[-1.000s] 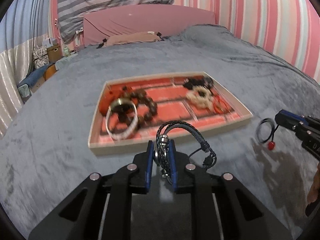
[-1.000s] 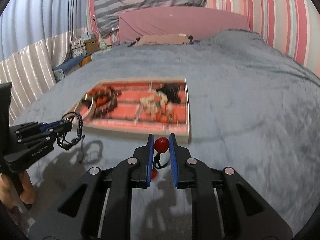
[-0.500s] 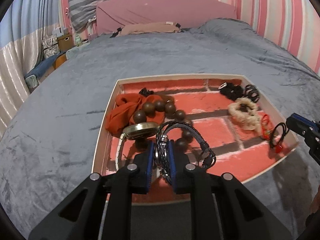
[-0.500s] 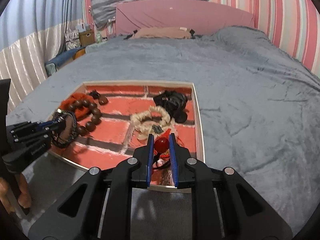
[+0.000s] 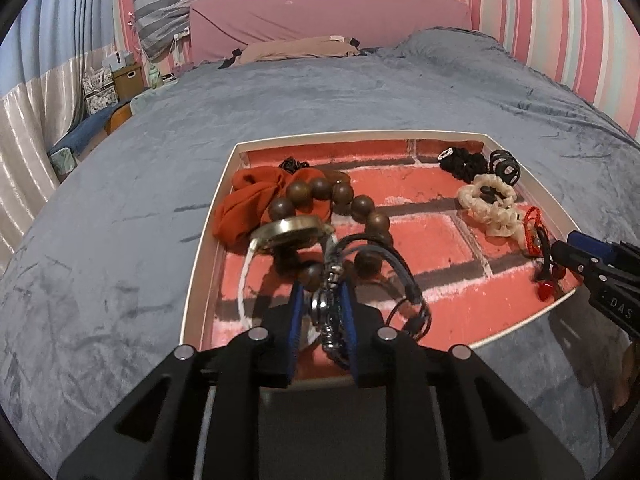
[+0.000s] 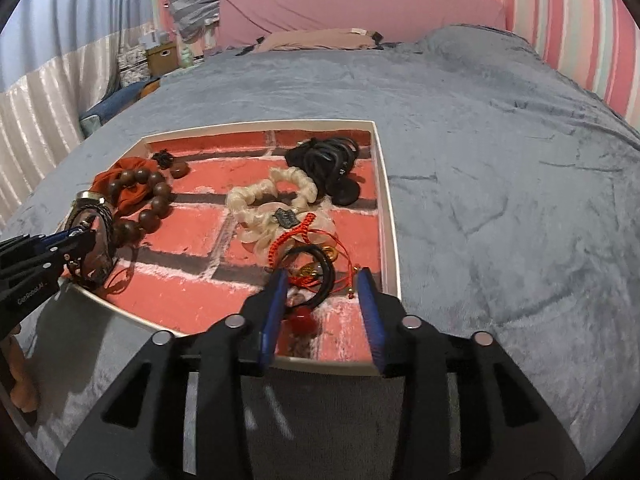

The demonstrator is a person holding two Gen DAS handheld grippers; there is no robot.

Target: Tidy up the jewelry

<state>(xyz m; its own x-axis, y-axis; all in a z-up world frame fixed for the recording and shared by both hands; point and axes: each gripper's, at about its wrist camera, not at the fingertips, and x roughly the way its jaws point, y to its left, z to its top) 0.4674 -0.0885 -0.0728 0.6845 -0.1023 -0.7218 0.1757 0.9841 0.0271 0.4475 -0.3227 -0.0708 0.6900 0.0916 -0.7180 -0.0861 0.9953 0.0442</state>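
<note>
Left tongs (image 5: 323, 312) pinch the braided bracelet (image 5: 376, 276) edge-up; right tongs (image 6: 322, 304) gape over the tray (image 6: 390, 216).

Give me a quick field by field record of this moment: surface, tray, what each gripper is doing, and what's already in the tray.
surface: grey blanket on a bed
tray: shallow white-rimmed tray, brick-print lining
left gripper: shut on black braided bracelet, over the tray's near left
right gripper: open, black cord with red bead lying between its fingers
in tray: wooden bead bracelet, orange scrunchie, cream scrunchie, black hair ties
</note>
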